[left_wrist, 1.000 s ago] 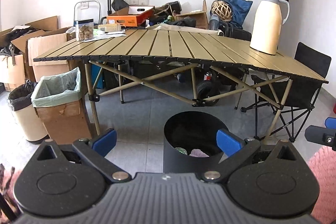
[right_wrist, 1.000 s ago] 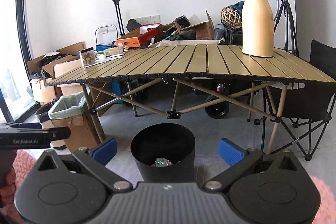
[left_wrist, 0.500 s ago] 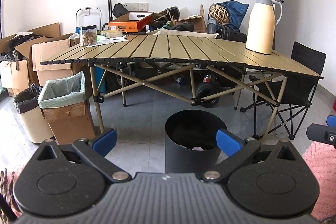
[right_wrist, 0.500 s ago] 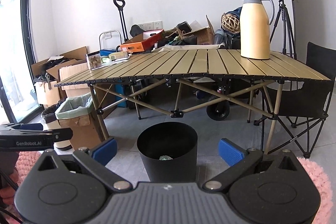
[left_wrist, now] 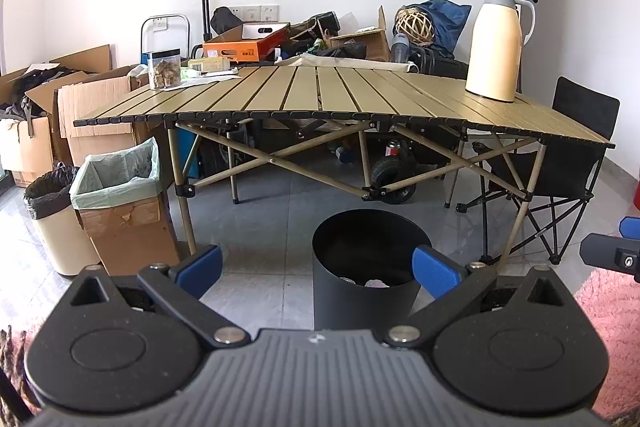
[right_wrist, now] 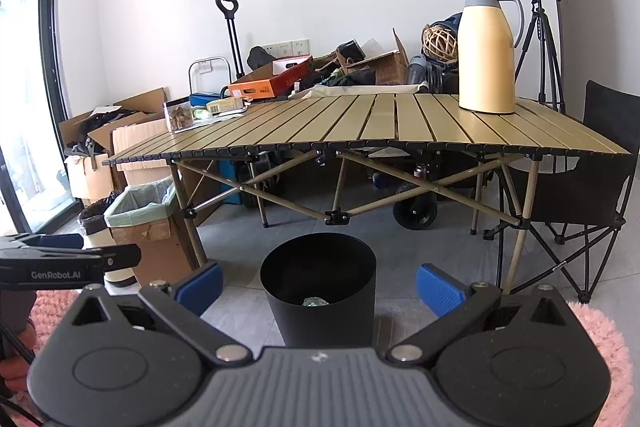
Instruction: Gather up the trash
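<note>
You have drawn both claws back and up; the round matte black bin (right_wrist: 318,289) now sits farther off. Left claw (left_wrist: 318,269) and right claw (right_wrist: 319,285) gape, empty. Crumpled trash (left_wrist: 374,283) lies inside it. Beyond stands the slatted tan counter (right_wrist: 380,127), bearing a smooth cream jug (right_wrist: 486,47).

Black bin (left_wrist: 366,291), olive slatted table (left_wrist: 320,99), cream flask (left_wrist: 495,47) grey-topped, orange box (left_wrist: 244,47), pink rug (right_wrist: 600,343), blue gripper pads (right_wrist: 438,289).

1 table (left_wrist: 320,95), 1 thermos jug (left_wrist: 496,47), 1 clear jar (left_wrist: 164,69), 3 bins (left_wrist: 366,267), 1 folding chair (left_wrist: 576,163), 1 tripod (right_wrist: 542,43), 2 claws (left_wrist: 318,269).
</note>
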### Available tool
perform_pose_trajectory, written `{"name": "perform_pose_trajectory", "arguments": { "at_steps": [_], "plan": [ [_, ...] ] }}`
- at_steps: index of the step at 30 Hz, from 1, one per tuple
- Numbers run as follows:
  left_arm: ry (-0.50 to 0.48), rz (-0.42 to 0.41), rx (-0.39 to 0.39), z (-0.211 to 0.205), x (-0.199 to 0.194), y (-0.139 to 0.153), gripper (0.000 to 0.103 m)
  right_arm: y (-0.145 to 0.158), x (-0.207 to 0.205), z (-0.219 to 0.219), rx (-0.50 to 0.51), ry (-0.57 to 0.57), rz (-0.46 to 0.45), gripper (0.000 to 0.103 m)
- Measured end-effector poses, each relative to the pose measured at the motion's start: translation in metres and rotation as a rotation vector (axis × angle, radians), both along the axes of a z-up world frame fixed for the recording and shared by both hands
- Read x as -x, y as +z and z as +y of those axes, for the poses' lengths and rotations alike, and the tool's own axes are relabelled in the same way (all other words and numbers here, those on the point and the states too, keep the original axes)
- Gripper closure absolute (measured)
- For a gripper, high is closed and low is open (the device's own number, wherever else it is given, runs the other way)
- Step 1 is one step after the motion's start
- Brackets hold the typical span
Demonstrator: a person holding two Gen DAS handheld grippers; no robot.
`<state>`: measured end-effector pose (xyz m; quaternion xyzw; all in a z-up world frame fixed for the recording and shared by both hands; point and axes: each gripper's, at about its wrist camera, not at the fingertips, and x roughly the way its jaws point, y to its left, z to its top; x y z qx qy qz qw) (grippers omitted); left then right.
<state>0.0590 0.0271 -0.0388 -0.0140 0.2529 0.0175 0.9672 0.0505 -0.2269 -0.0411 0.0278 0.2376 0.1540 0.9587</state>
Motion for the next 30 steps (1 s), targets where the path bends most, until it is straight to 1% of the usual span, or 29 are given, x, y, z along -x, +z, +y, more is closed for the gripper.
{"name": "perform_pose_trajectory", "arguments": {
  "at_steps": [20, 24, 30],
  "plan": [
    [0.008, 0.006, 0.001, 0.0030, -0.0039, -0.0044, 0.000, -0.0005, -0.0027, 0.0029, 0.011, 0.001, 0.003, 0.000],
    [-0.001, 0.009, 0.003, 0.0017, -0.0022, -0.0034, 0.000, 0.0002, -0.0037, 0.0025, 0.013, 0.000, 0.001, 0.000],
    [0.011, 0.003, -0.006, 0.0009, -0.0013, -0.0020, 0.000, 0.0013, -0.0041, 0.0029, 0.015, 0.001, -0.003, 0.000]
  ]
}}
